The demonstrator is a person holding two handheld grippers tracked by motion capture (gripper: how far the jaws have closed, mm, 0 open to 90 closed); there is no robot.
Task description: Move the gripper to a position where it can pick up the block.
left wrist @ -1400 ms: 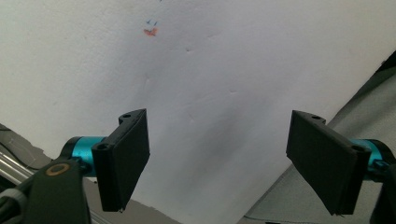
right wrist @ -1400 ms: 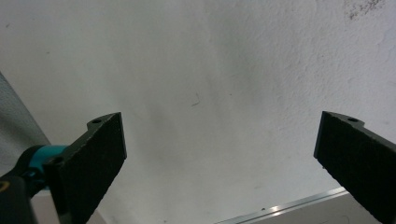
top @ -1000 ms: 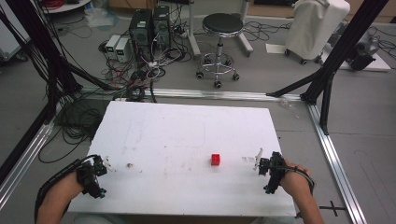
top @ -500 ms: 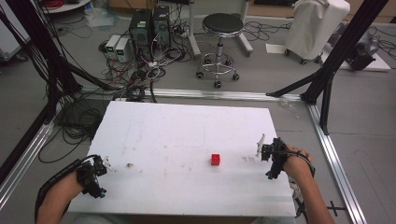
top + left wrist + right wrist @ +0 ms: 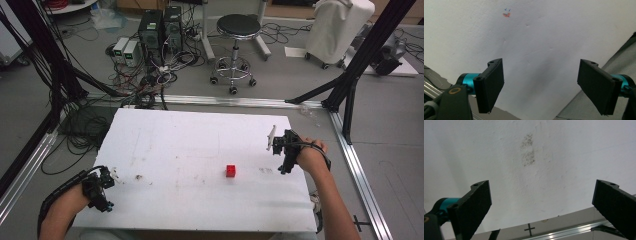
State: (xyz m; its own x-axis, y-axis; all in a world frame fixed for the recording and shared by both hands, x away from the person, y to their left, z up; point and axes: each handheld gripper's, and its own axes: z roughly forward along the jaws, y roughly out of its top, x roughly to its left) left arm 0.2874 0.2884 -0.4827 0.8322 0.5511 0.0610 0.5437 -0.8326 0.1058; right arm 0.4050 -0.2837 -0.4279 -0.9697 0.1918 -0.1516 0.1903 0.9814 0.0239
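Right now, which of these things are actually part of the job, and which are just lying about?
Likely part of the job:
red cube on the white table
left claw, open
right claw, open

Just lying about:
black stool
computer boxes
floor cables
white covered cart

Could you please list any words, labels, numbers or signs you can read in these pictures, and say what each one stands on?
No readable words, brands or numbers.
"+": a black cross mark on the floor beyond the table edge, seen in the right gripper view.
Small red and blue scribble on the white table: too small and blurred to read.
Grey smudged patches on the table: stains, not text.
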